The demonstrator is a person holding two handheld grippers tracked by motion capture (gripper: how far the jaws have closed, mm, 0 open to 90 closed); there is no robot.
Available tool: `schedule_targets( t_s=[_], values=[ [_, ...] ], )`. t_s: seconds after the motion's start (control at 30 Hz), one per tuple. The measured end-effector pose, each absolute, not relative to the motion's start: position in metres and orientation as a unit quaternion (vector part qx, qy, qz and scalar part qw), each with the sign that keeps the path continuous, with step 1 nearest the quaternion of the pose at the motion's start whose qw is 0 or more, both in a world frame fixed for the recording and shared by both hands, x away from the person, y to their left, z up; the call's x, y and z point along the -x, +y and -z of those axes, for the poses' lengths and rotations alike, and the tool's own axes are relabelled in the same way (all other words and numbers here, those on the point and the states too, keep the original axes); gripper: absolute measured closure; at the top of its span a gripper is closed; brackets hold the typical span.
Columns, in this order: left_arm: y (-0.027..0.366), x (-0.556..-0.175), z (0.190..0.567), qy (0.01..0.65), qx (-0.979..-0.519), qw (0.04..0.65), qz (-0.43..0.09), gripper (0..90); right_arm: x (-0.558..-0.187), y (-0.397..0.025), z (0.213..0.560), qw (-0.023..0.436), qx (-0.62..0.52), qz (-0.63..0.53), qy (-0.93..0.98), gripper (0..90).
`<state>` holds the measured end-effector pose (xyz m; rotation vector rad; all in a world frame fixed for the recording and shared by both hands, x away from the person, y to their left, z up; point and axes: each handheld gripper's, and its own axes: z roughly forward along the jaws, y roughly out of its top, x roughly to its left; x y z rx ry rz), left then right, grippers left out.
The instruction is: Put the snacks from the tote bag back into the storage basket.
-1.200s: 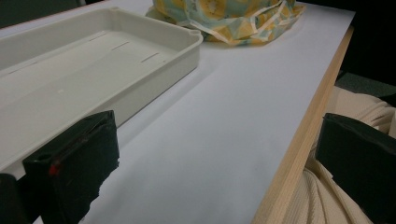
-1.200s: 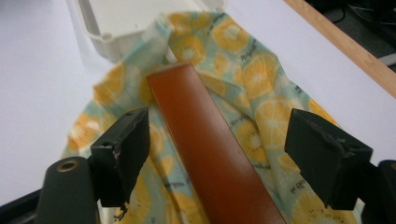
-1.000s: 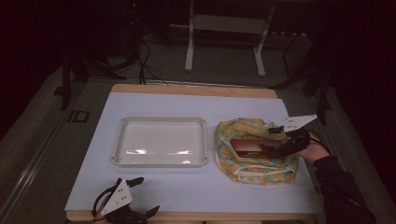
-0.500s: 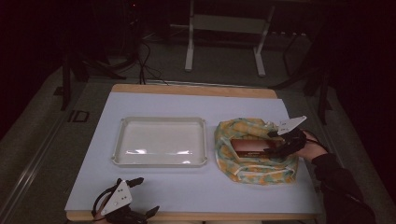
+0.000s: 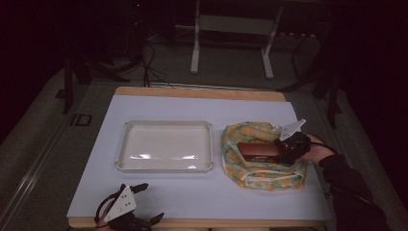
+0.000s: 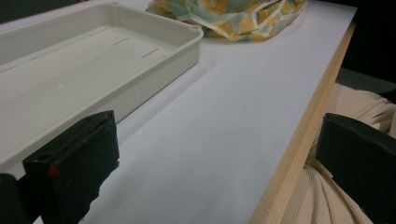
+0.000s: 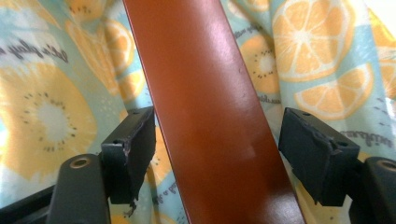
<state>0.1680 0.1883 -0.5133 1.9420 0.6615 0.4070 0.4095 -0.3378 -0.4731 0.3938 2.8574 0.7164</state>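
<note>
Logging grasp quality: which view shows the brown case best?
The right gripper view: the brown case lies close up between the open right hand-held gripper jaws. The high view shows it small on the fruit-print bag.

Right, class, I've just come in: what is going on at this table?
A person works with a gripper in each hand. The right gripper has its open jaws on either side of a brown case lying on a fruit-print cloth bag. The left gripper rests open at the table's near edge, beside an empty white tray.
</note>
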Motion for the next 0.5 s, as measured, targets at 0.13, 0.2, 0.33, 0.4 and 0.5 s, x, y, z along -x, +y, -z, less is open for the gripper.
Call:
schedule_targets(
  t_s=[0.13, 0.2, 0.33, 0.4, 0.5],
  values=[
    [0.1886, -0.1683, 0.5135, 0.274, -0.804, 0.501, -0.168, 0.0, -0.4115, -0.3354, 0.4767, 0.079, -0.126, -0.228, 0.962, 28.7],
    [0.1885, -0.1683, 0.5136, 0.274, -0.804, 0.501, -0.168, 0.0, -0.4115, -0.3345, 0.4780, 0.078, -0.123, -0.224, 0.964, 29.5],
    [0.1885, -0.1684, 0.5138, 0.274, -0.804, 0.501, -0.168, 0.0, -0.4116, -0.3341, 0.4772, 0.073, -0.117, -0.219, 0.966, 31.0],
    [0.1885, -0.1685, 0.5137, 0.274, -0.804, 0.501, -0.168, 0.0, -0.4116, -0.3340, 0.4775, 0.072, -0.115, -0.217, 0.967, 32.6],
    [0.1884, -0.1683, 0.5136, 0.274, -0.804, 0.501, -0.168, 0.0, -0.4109, -0.3343, 0.4767, 0.071, -0.105, -0.213, 0.969, 38.3]
  ],
)
